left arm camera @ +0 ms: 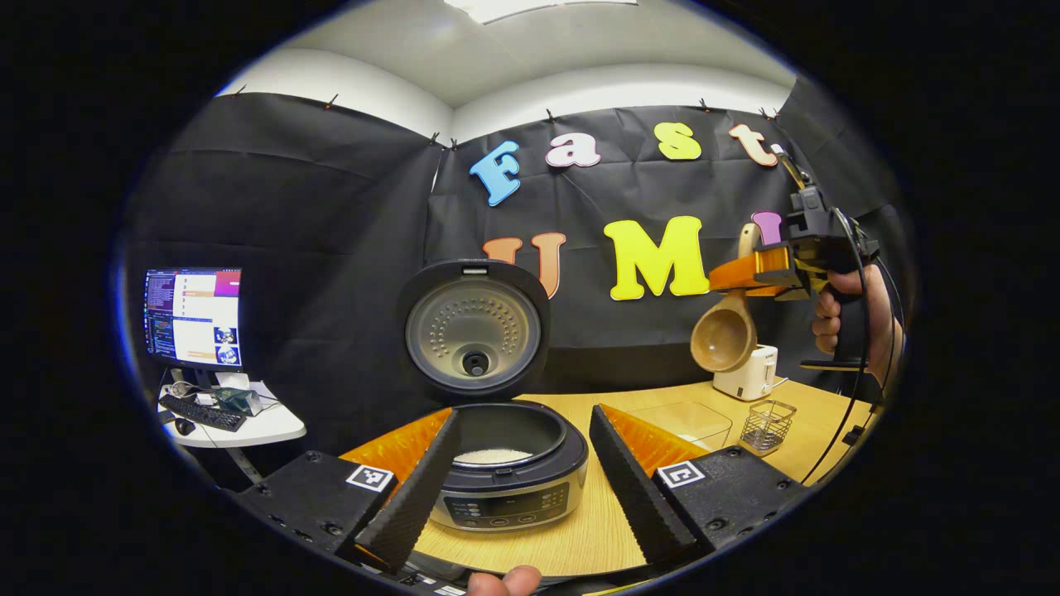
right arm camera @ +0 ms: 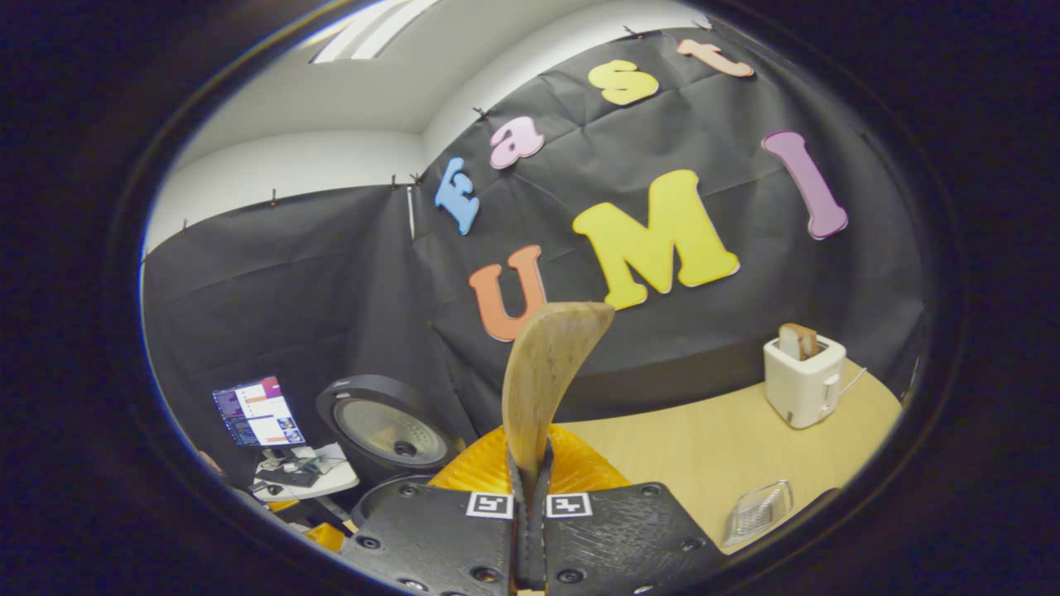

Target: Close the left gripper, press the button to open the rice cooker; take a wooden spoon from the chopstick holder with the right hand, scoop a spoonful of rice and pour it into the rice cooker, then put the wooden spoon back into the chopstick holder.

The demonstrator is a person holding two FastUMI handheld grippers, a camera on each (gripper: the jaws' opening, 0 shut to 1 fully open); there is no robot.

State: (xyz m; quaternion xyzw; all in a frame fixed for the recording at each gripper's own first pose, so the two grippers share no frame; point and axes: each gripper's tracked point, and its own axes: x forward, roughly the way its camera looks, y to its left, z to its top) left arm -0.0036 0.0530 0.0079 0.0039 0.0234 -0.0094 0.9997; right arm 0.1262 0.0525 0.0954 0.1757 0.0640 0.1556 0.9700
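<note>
The light brown wooden spoon with the round bowl [left arm camera: 725, 334] hung in the air, well above the pale wooden table [left arm camera: 580, 530], with its bowl pointing down and looking empty. The right gripper [right arm camera: 530, 484] had both black fingers squeezed tight on the spoon's handle, and a hand [left arm camera: 836, 319] held that gripper up high. Below and off to the side stood the round black and silver rice cooker [left arm camera: 509, 476] with its lid [left arm camera: 474, 329] tipped up and open, and some white rice [left arm camera: 494, 455] lay in its pot. The left gripper [left arm camera: 520, 484] had its fingers spread wide apart, one on each side of the cooker and not touching it. Nearer the spoon sat a clear plastic box [left arm camera: 683, 420], a small wire chopstick holder [left arm camera: 768, 424] and a white toaster [left arm camera: 748, 372]. It was hard to tell if the clear box still held rice. The rice seemed to be poured in already, so the step in hand was probably putting the spoon back. To do it well, the spoon should go straight over the wire holder, be lowered slowly, and be let go only once it stood inside, so the light holder would not tip.
</note>
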